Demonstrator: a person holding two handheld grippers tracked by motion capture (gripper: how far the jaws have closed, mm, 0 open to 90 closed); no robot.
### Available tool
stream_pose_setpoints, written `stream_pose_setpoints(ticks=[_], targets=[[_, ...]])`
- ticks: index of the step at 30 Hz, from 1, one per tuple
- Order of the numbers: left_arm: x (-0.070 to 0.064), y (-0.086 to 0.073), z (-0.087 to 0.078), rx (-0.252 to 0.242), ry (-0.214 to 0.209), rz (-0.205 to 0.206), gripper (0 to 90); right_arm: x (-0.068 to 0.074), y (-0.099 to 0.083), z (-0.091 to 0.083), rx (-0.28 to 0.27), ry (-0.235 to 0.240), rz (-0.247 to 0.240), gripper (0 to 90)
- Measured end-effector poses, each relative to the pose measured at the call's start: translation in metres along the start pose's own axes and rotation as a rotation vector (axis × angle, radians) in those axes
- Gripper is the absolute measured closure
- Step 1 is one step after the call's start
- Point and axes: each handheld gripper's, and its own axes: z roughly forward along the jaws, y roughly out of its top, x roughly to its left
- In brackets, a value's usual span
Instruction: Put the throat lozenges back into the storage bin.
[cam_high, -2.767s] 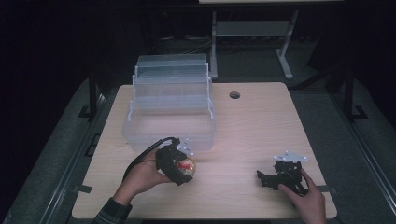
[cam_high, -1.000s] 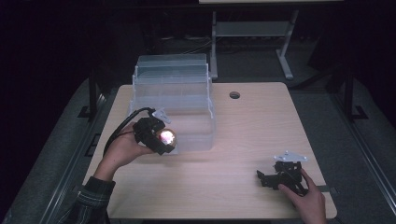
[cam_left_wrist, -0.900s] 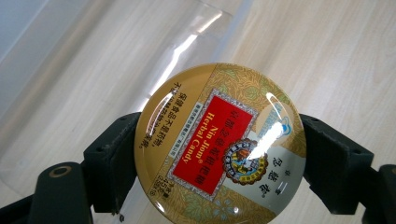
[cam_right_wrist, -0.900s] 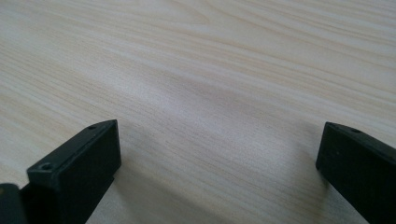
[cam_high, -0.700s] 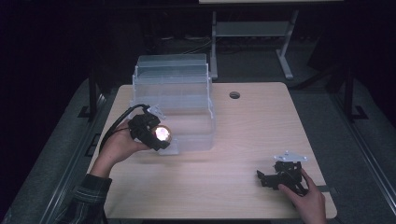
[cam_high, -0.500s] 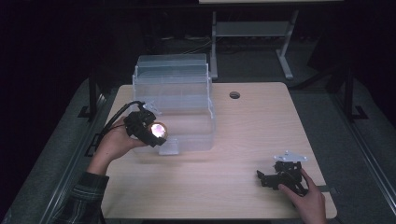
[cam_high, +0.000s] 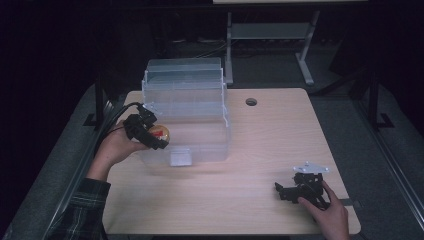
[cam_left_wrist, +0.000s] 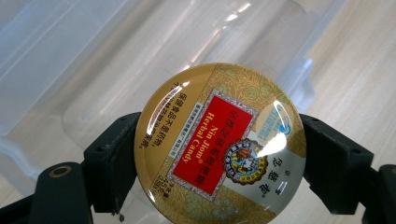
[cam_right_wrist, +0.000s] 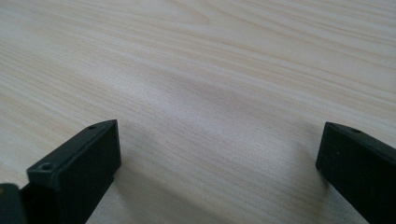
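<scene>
The left claw (cam_high: 152, 136) is clamped on a round Nin Jiom herbal candy tin (cam_left_wrist: 219, 144), held up against the clear plastic drawer unit (cam_high: 187, 107). Over on the right, the right claw (cam_high: 287, 192) sits wide open and empty on the wooden surface (cam_high: 270, 135).

Main obstacle is the clear tiered plastic organizer (cam_high: 187, 115), which takes the left-centre of the worktop (cam_high: 260, 145) from near the far edge to about mid-depth. The left tongs (cam_high: 152, 135) with the round candy tin (cam_high: 160, 133) sit right against its front-left corner, so there's tight room on that side beside the left edge. The right half is open apart from a small cable hole (cam_high: 251, 102) near the far edge; the near strip is bare too, with the right tongs (cam_high: 285, 192) resting low near the near-right corner, bare wood between their spread jaws.
</scene>
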Motion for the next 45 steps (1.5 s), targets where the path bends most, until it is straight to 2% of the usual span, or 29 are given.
stream_pose_setpoints(ticks=[10, 23, 32, 34, 37, 45], targets=[[0.018, -0.002, -0.003, -0.004, 0.039, -0.027, 19.5, 0.000, 0.000, 0.000, 0.000, 0.000, 0.000, 0.0], [0.038, -0.014, 0.004, 0.038, 0.068, -0.064, 19.4, 0.000, 0.000, 0.000, 0.000, 0.000, 0.000, 0.0], [0.046, -0.020, 0.004, 0.043, 0.078, -0.086, 19.4, 0.000, 0.000, 0.000, 0.000, 0.000, 0.000, 0.0], [0.047, -0.022, 0.004, 0.033, 0.072, -0.093, 19.4, 0.000, 0.000, 0.000, 0.000, 0.000, 0.000, 0.0], [0.049, -0.025, 0.007, 0.050, 0.073, -0.095, 19.4, 0.000, 0.000, 0.000, 0.000, 0.000, 0.000, 0.0], [0.051, -0.029, 0.010, 0.052, 0.063, -0.100, 19.4, 0.000, 0.000, 0.000, 0.000, 0.000, 0.000, 0.0]])
